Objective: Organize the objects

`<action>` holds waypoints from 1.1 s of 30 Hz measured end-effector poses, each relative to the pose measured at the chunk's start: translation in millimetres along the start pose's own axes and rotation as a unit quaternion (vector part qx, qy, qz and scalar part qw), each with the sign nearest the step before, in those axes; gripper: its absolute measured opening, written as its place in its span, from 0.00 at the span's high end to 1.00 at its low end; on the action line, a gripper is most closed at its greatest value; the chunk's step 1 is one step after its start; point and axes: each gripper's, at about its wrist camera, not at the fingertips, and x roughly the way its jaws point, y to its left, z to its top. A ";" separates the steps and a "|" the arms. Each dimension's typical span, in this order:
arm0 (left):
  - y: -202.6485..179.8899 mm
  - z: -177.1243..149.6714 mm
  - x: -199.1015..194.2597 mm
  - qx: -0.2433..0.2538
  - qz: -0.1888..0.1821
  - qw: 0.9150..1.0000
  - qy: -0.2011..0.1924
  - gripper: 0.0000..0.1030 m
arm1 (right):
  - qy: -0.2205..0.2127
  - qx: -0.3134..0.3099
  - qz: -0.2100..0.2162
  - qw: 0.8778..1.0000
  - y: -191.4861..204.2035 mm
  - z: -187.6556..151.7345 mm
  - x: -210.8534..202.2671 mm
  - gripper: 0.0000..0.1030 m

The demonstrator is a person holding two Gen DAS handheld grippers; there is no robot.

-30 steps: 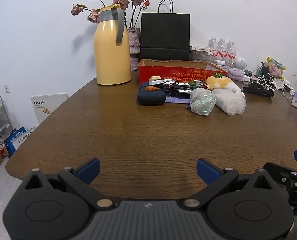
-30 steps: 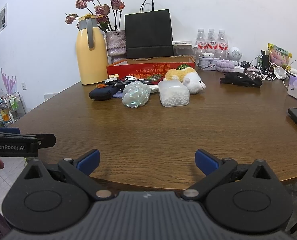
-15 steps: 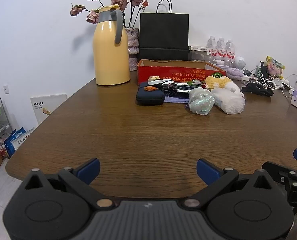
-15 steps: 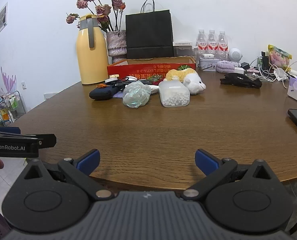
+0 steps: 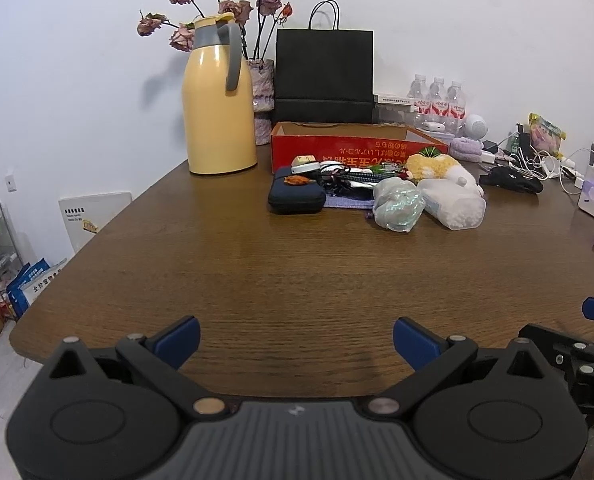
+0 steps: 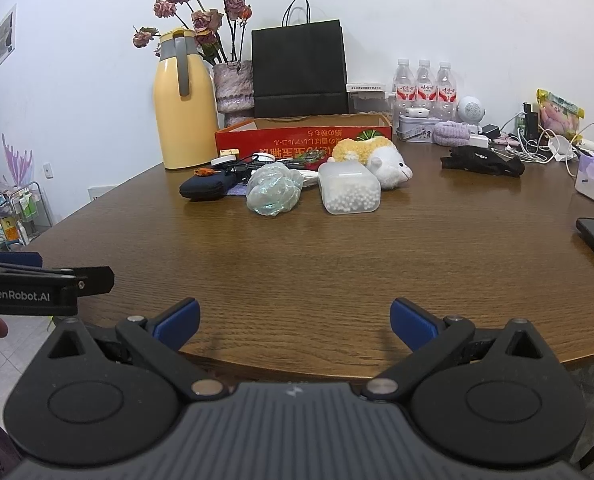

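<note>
Nothing looks sorted yet, judging from how things lie. The left gripper [image 5: 295, 336] hangs over the near edge of the tabletop [image 5: 297, 264] with its fingers [image 5: 179, 338] spread wide and holding nothing; the right gripper [image 6: 295, 320] is likewise released and bare, just beside the left one.

Well ahead of both pairs of fingers, far out of reach, the loose things sit in a cluster: a dark zip case [image 5: 296, 197], a crumpled plastic bag [image 5: 397, 205], a clear tub of white beads [image 6: 349, 193], a plush toy [image 6: 381, 156] and a tangle of small cables and trinkets [image 5: 349, 176]. Directly behind the cluster stands the open red box [image 5: 357, 146], which I judge to be the likely place for them; its inside is hidden from here.

So the whole job remains: reach forward, lift each piece, and place it.
</note>
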 end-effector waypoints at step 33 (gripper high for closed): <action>21.2 153.8 215.5 0.044 -0.064 0.997 0.027 0.34 | 0.009 -0.006 0.003 1.000 -112.4 160.7 198.2 0.00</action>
